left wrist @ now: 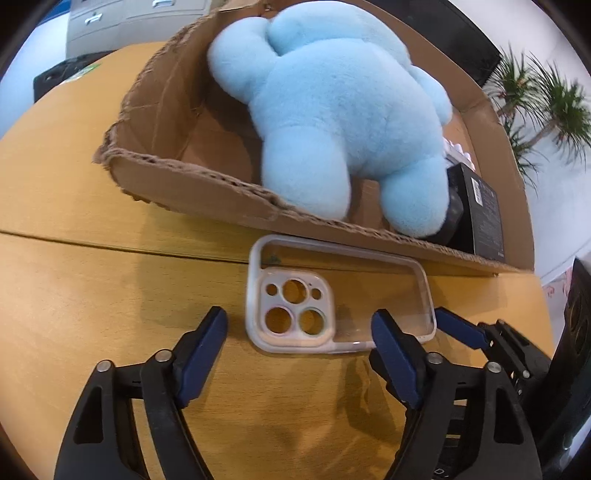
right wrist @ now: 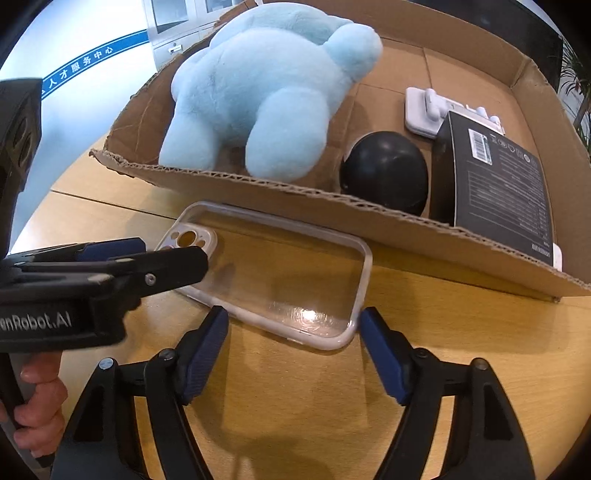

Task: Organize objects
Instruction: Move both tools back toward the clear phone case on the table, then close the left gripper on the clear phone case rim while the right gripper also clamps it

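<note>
A clear phone case (left wrist: 343,295) lies flat on the wooden table, just in front of the cardboard box (left wrist: 207,192). It also shows in the right wrist view (right wrist: 288,273). My left gripper (left wrist: 299,332) is open, its fingers at the case's near edge. My right gripper (right wrist: 293,328) is open, its fingers on either side of the case's near end. The left gripper (right wrist: 140,258) shows from the side over the case's camera end. A blue plush toy (left wrist: 332,110) lies in the box and also shows in the right wrist view (right wrist: 266,85).
The box (right wrist: 406,229) also holds a black ball (right wrist: 386,171), a black carton (right wrist: 498,177) and a white item (right wrist: 432,110). The right gripper's finger (left wrist: 461,328) shows at the left view's right edge. Cabinets (left wrist: 122,18) and a plant (left wrist: 543,96) stand behind the table (left wrist: 92,295).
</note>
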